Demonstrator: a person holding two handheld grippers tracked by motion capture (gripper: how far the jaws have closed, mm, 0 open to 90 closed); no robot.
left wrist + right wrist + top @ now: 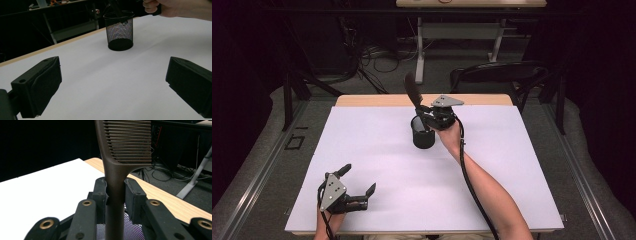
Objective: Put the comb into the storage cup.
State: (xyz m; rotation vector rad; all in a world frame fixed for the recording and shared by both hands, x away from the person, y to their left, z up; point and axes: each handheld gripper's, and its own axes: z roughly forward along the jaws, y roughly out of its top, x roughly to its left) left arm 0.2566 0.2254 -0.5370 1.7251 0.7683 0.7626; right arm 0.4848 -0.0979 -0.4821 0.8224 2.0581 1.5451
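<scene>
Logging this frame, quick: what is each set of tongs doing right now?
Left tongs: open, holding nothing, low over the table.
Right tongs: closed on the comb, above the mesh cup.

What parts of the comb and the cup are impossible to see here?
- Comb: its lower handle end, right gripper view, hidden behind the right claw and cut by the bottom edge.
- Comb teeth top, right gripper view: cut off by the top edge.
- Mesh cup inside: high view, too dark and small.
- Comb in left gripper view: upper part cut off by the top edge.
</scene>
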